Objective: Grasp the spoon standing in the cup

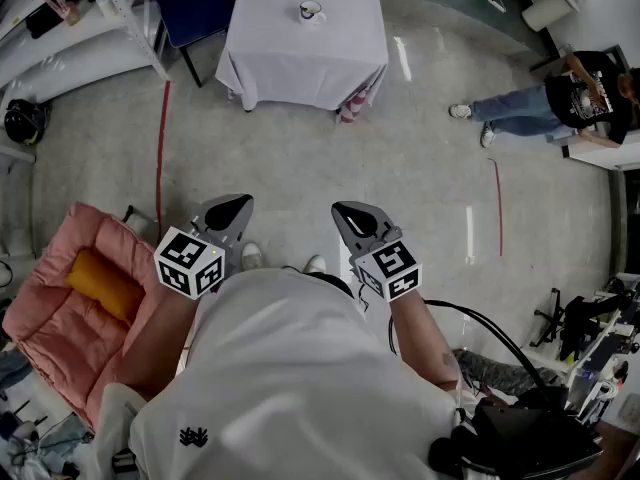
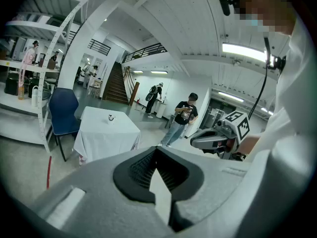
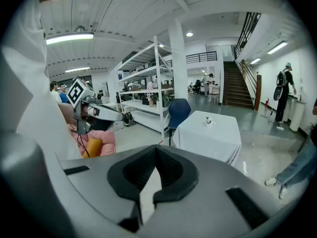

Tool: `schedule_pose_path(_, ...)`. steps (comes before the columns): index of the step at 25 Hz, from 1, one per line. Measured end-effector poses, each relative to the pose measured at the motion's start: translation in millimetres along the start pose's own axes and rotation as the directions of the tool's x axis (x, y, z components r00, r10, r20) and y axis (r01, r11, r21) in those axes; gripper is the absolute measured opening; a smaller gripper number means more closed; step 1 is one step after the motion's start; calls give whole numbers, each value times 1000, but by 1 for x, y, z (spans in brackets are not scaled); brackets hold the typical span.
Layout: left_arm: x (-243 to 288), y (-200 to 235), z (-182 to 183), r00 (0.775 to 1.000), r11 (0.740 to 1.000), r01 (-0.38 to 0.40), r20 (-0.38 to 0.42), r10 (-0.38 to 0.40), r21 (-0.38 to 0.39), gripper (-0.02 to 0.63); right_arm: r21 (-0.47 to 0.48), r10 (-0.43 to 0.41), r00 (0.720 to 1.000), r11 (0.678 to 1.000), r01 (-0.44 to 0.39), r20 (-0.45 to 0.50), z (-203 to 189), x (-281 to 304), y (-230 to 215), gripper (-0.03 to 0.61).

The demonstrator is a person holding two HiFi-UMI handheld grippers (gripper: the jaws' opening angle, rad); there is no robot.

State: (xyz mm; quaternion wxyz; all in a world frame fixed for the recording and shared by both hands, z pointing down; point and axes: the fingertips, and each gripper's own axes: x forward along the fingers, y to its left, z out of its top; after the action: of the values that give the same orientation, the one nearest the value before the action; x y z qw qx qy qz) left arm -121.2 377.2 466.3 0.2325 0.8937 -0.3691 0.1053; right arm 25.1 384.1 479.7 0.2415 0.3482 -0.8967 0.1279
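Note:
A small white cup stands on a table with a white cloth at the far side of the floor. The spoon in it shows only as a small dark mark. The cup also appears far off in the left gripper view and in the right gripper view. Both grippers hang in the air in front of the person's chest, far from the table. My left gripper is shut and empty. My right gripper is shut and empty too.
A blue chair stands at the table's left. A pink armchair with an orange cushion is near left. A person in a black shirt stands at the right. Shelving lines the far left; equipment and cables lie at the right.

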Motion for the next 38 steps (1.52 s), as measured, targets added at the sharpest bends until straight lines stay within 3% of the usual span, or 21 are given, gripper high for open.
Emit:
schedule_pose_path(8, -22, 71, -15, 1000, 1000, 10, -25, -10, 6, 12, -3, -12, 1000, 1000, 12, -16, 22, 67, 25, 8)
schedule_pose_path(12, -3, 85, -9, 1000, 1000, 16, -23, -17, -12, 12, -3, -4, 999, 1000, 4, -36, 24, 79, 12, 8)
schedule_pose_path(19, 72, 121, 40, 999, 1000, -8, -40, 8, 2, 12, -16, 26, 1000, 1000, -26, -12, 48, 132, -80, 9)
schedule_pose_path(29, 206, 159, 130, 994, 996, -90, -62, 91, 21, 12, -23, 83, 995, 996, -82, 46, 100, 203, -254, 41)
schedule_pose_path(38, 268, 199, 166, 990, 995, -94, -105, 96, 24, 12, -45, 65, 998, 997, -65, 2, 101, 273, -336, 75)
